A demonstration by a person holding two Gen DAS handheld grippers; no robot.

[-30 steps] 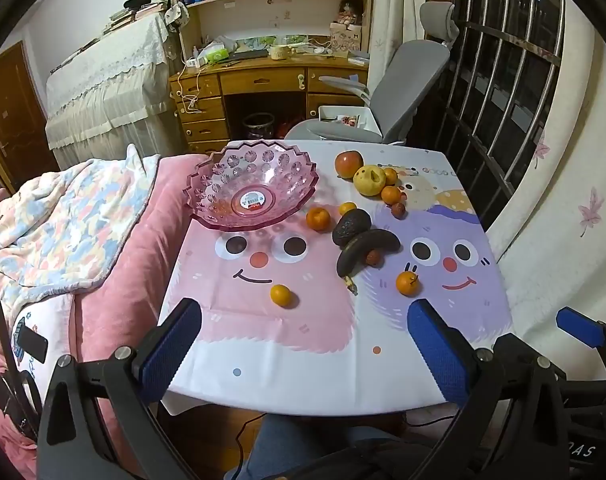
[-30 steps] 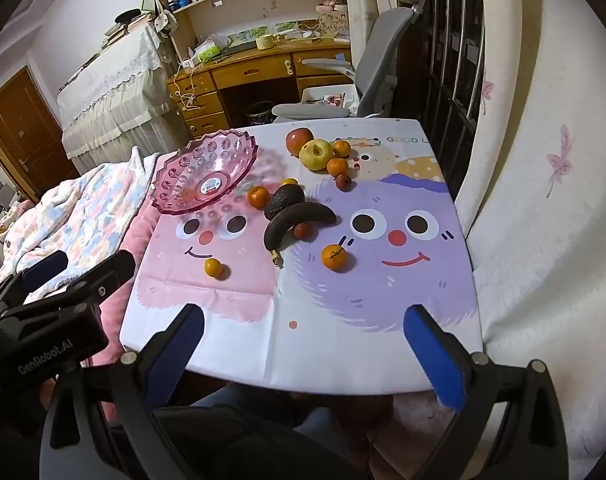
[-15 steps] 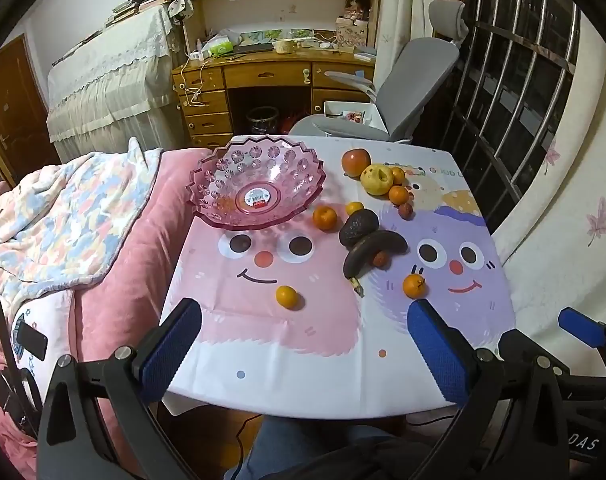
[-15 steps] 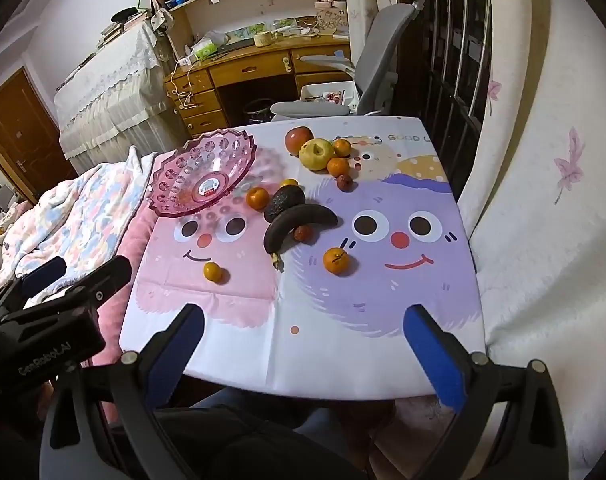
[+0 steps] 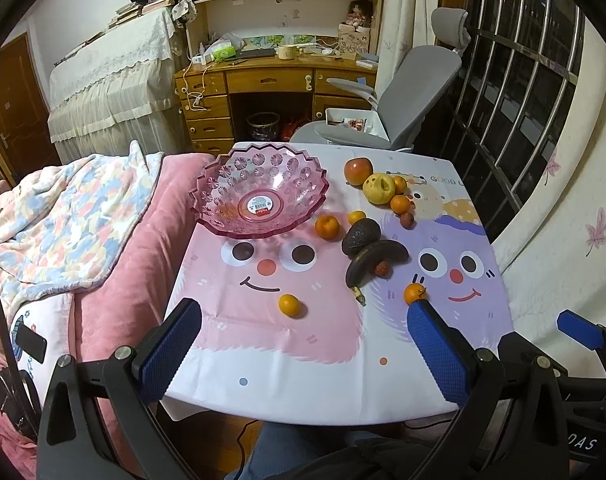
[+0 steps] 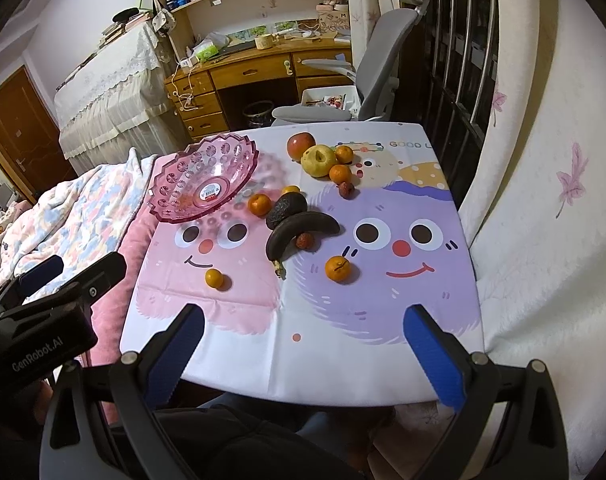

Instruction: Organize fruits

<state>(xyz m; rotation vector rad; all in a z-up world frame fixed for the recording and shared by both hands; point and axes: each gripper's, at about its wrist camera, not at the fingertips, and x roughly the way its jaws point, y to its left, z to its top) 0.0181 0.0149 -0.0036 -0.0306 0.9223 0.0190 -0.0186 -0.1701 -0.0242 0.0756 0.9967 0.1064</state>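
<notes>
Both grippers sit at the near edge of the table, and neither is holding anything. The left gripper (image 5: 303,340) has its blue pads spread wide with only tablecloth (image 5: 263,344) between them, and the right gripper (image 6: 301,346) is spread wide the same way.

Going left to right from the left gripper: far ahead and a bit left is the pink bowl (image 5: 260,200), clear plastic with a scalloped rim, round flower bumps and a red-and-white sticker in the bottom. No fruit in it. Just ahead of the gap between the left pads sits a lone small orange (image 5: 289,305).

Further ahead, right of the bowl, another orange (image 5: 327,226) sits next to a wrinkly dark avocado (image 5: 360,236), which lies tilted with its narrow end pointing away and to the right. Touching its near side is a banana (image 5: 375,262) gone almost fully black. It's curved, its long axis running from far right to near left, with the stem tip pointing back toward the grippers. A reddish lychee (image 5: 383,269) is tucked in the curve.

Right at the left gripper's right pad tip there's an orange with a stem (image 5: 415,293).

At the far end: a red apple (image 5: 358,171), a yellow pear-looking fruit (image 5: 378,189), two more oranges and a second lychee (image 5: 407,220), all bunched together.
</notes>
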